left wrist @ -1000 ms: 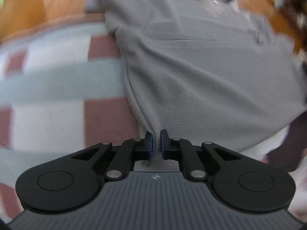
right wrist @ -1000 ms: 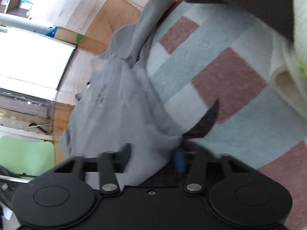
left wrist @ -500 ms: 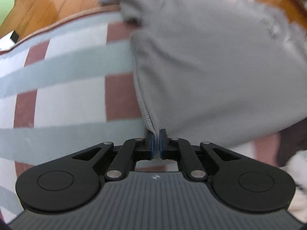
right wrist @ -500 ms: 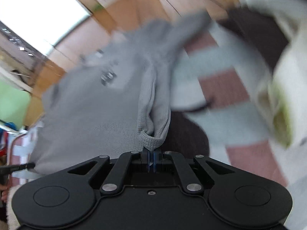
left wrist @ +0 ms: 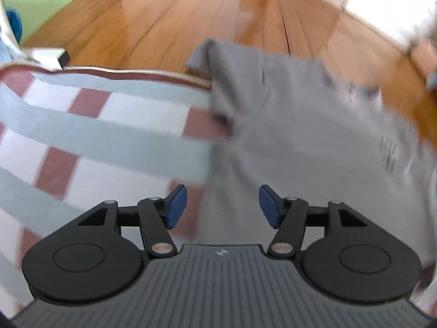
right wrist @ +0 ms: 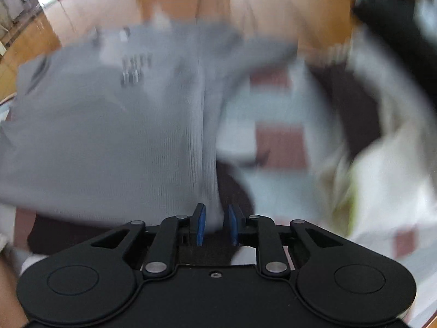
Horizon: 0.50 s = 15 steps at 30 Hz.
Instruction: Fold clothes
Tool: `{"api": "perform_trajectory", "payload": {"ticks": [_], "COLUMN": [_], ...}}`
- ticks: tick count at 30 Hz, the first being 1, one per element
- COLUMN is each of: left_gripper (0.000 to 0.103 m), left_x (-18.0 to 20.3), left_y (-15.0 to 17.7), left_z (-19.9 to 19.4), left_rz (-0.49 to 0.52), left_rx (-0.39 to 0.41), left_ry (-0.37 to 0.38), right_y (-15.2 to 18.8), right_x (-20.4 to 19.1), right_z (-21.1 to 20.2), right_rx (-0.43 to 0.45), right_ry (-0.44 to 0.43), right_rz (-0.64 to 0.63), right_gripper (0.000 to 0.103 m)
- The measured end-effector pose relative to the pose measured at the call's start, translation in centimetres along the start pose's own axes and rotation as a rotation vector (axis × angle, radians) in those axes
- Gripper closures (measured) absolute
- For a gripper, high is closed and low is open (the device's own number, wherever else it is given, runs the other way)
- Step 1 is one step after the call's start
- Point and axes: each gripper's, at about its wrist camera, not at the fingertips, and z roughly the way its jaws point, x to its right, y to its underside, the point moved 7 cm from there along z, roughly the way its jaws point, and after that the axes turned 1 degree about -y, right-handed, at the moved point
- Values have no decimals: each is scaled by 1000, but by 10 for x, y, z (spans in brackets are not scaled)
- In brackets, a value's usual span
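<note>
A grey knit T-shirt [left wrist: 300,125] lies spread over a checked rug [left wrist: 114,125], its collar end toward the wooden floor. My left gripper [left wrist: 222,205] is open wide, its blue pads apart over the shirt's left hem edge, holding nothing. In the right wrist view the same shirt [right wrist: 123,125] fills the left half, blurred by motion. My right gripper [right wrist: 215,224] has its jaws partly open, with the shirt's right hem corner lying loosely between the pads.
The rug has pale blue, white and maroon squares, and its bound edge [left wrist: 136,72] meets the wooden floor [left wrist: 191,13]. A pile of cream and dark garments [right wrist: 382,150] lies to the right of the shirt. A dark cloth [right wrist: 235,188] lies under the shirt's hem.
Both grippers were shut on the shirt's hem corners and have opened, the left one wide. The shirt has dropped flat onto the rug. Both views have tilted up toward the floor.
</note>
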Motion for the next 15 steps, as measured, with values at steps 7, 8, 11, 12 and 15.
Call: {"api": "perform_trajectory", "payload": {"ticks": [7, 8, 11, 12, 15], "left_gripper": [45, 45, 45, 45, 45], "left_x": [-21, -30, -46, -47, -48], "left_y": [-81, -87, -86, -84, -87], "left_z": [70, 79, 103, 112, 124], "left_rz": [-353, -386, -421, -413, -422], "left_rx": [40, 50, 95, 89, 70], "left_ry": [2, -44, -65, -24, 92], "right_y": [-101, -114, -155, -167, -200], "right_x": [-123, -146, -205, -221, -256], "right_z": [7, 12, 29, 37, 71], "right_rx": [188, 191, 204, 196, 108], "right_ry": [-284, -337, -450, -467, -491], "right_rz": [-250, -310, -468, -507, -580], "right_gripper": [69, 69, 69, 69, 68]}}
